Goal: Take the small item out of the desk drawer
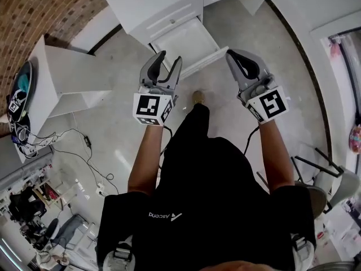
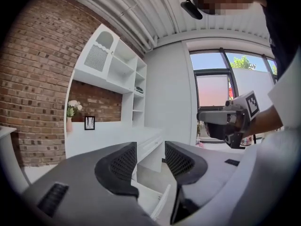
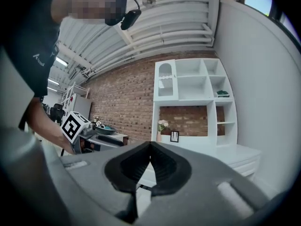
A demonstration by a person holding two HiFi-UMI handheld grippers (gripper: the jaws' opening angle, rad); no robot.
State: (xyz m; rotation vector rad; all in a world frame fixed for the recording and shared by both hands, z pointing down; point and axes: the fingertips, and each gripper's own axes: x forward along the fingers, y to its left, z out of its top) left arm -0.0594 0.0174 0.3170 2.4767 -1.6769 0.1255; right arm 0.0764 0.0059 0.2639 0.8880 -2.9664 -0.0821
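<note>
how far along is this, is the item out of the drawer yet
Done: the drawer stands open. In hand: nothing; the left claw is open and empty, the right claw shut on nothing. Left: no small item shows anywhere, so lifting it out remains.

Colour and pattern log, head and gripper views.
Obs: left gripper [image 1: 171, 58] and right gripper [image 1: 232, 55] have grey shells and black mesh-textured pads [image 2: 123, 164]; cubes [image 1: 151, 108] white with black square markers; drawer [image 1: 189, 41], desk [image 1: 152, 4] and shelves [image 3: 190, 95] plain white; wall [image 1: 39, 10], upper left of head view, red-brown brick with pale mortar lines; floor [image 1: 118, 123] light grey, faintly mottled; shirt [image 1: 208, 208] black with small white print; shoe [image 1: 198, 97] tan; ceiling [image 3: 164, 32] white, ribbed; window [image 2: 214, 91], right of left gripper view, dark frame, sky blue above, pink below.
</note>
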